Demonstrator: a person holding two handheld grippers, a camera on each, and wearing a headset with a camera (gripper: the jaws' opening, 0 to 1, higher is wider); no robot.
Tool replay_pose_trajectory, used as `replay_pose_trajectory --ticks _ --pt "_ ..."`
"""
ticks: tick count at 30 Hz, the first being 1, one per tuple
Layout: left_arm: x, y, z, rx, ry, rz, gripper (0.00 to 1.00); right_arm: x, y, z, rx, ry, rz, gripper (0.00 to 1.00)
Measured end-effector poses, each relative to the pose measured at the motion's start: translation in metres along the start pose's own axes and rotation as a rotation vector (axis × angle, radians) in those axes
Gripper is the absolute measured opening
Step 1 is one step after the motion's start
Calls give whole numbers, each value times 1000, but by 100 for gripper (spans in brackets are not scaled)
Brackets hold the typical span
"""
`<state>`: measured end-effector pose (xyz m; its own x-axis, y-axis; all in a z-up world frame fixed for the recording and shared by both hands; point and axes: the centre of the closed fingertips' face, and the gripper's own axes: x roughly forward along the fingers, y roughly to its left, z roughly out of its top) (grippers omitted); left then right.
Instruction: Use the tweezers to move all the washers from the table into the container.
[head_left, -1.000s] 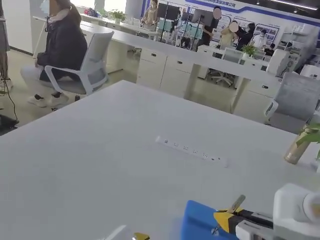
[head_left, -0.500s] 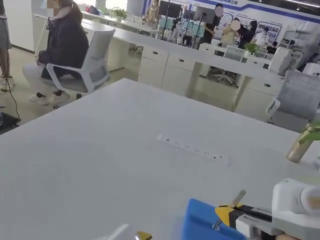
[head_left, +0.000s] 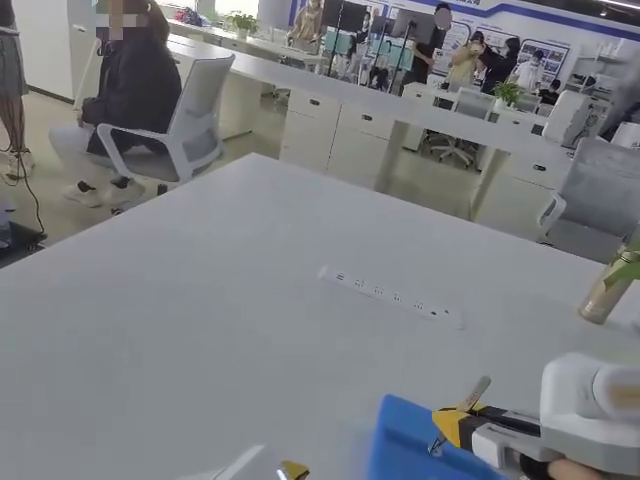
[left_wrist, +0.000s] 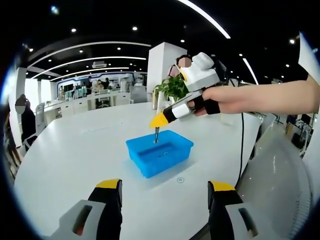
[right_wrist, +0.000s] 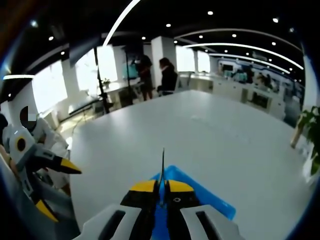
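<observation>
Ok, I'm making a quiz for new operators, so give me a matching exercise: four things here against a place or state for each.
1 tweezers
2 container
3 loose washer
4 left gripper

A jaws apart, empty
B blue, on the table
C on the table beside the container
D clamped in the right gripper, tips over the container

Pairs: 1-D, 2-B, 3-C, 4-A

The right gripper (right_wrist: 161, 186) pinches the tweezers (right_wrist: 162, 165) between its jaws above the blue container (right_wrist: 207, 198) on the table (right_wrist: 200, 130).
</observation>
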<state>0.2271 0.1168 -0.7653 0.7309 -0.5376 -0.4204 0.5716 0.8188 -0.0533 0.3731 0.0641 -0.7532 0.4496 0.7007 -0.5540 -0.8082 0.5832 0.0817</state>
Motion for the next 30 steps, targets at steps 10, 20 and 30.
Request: replay_pose_trajectory --ticks 10,20,30 --pt "-1 0 0 -1 1 4 69 11 -5 -14 2 46 8 3" --pt "-1 0 -1 -3 0 7 69 15 1 -22 3 72 16 3" --pt "0 0 -1 0 6 7 69 26 -4 -33 24 97 17 3"
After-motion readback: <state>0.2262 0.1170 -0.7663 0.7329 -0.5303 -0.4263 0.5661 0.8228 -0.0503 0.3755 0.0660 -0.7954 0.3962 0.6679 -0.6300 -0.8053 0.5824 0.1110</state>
